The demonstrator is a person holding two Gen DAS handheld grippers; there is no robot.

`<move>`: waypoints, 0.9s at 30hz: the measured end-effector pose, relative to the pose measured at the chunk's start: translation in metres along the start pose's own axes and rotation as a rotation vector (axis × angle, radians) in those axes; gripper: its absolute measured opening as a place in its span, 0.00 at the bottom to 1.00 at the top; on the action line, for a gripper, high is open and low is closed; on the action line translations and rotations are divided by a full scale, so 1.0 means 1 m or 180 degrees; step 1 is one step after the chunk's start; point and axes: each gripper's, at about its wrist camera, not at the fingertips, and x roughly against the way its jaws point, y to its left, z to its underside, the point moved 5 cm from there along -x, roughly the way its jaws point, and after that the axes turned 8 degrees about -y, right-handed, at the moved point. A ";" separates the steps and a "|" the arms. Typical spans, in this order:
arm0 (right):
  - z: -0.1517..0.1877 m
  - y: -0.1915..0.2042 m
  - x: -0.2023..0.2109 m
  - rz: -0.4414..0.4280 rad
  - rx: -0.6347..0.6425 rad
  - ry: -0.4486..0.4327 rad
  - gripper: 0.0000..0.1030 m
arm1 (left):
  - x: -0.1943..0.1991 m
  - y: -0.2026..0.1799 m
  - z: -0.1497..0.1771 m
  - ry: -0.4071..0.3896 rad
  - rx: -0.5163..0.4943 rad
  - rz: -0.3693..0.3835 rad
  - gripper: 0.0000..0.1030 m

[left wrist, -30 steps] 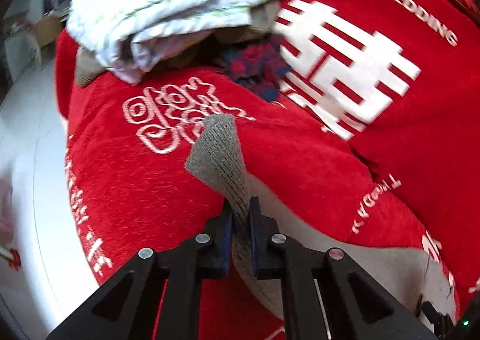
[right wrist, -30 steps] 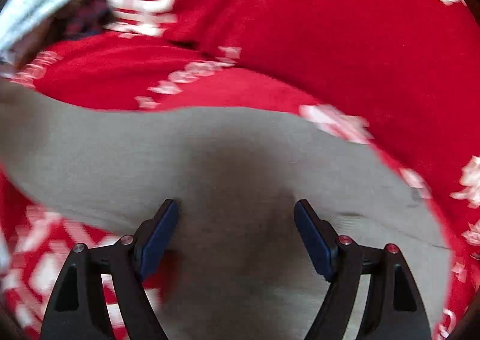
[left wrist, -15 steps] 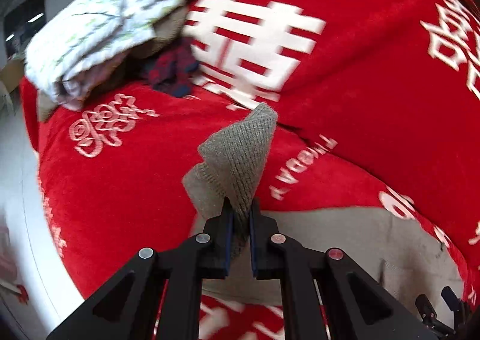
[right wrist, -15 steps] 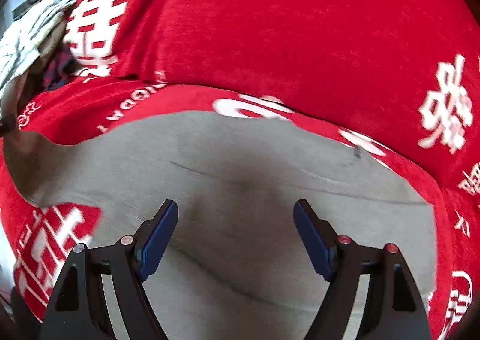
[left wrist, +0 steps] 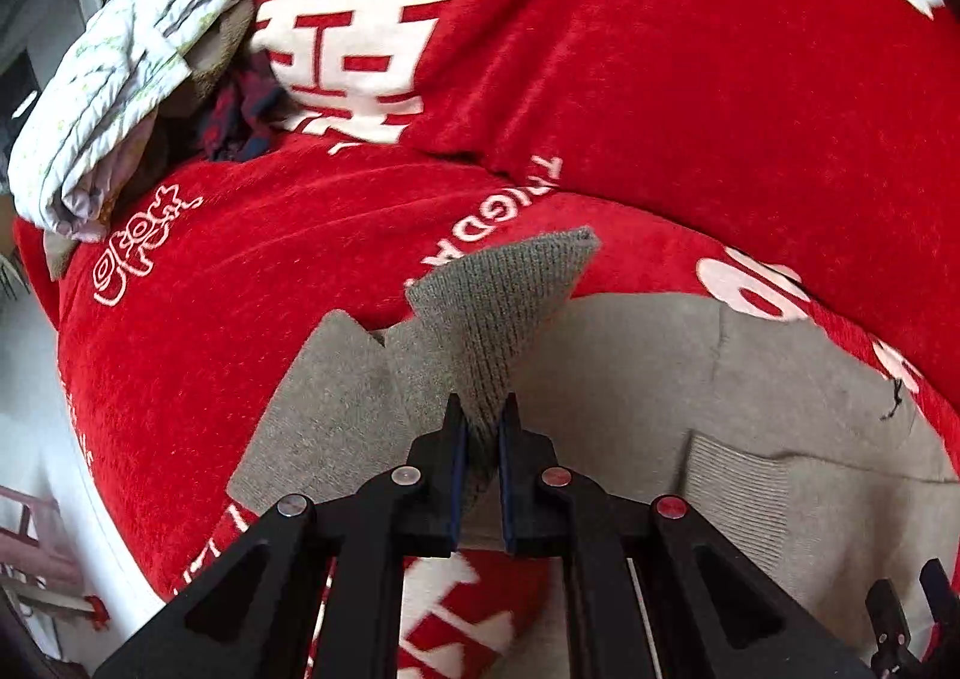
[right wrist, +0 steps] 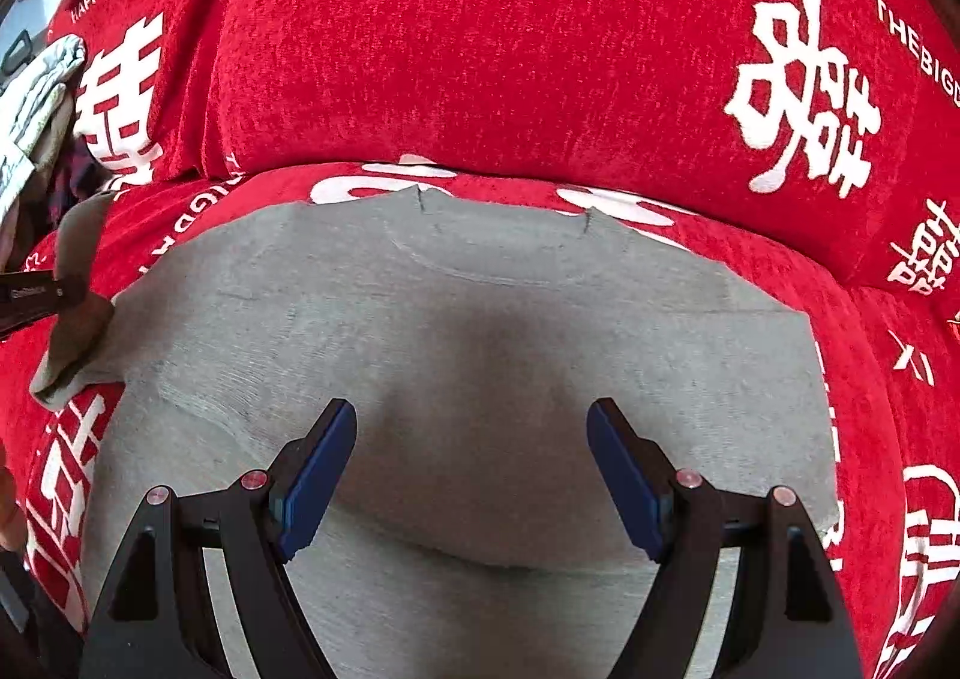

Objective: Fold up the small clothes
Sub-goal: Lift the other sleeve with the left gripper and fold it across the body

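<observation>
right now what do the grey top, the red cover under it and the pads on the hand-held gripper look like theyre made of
Grey top: looks like soft matte knit; ribbed weave shows on the lifted sleeve end.
Red cover: seems a fuzzy chenille-like fabric, its pile visible, with white characters.
Pads on the right hand-held gripper: smooth blue, likely rubber or foam; cannot tell which.

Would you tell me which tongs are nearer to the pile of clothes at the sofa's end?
Left. The left tongs, clamped on the grey knitted sweater's sleeve, sit towards the white quilted pile; the right tongs hover open over the sweater's middle, farther away.
</observation>
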 end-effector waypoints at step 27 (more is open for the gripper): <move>0.013 -0.108 0.030 0.0438 -0.0266 -0.0158 0.79 | 0.062 -0.168 0.015 -0.0189 -0.0733 0.0310 0.10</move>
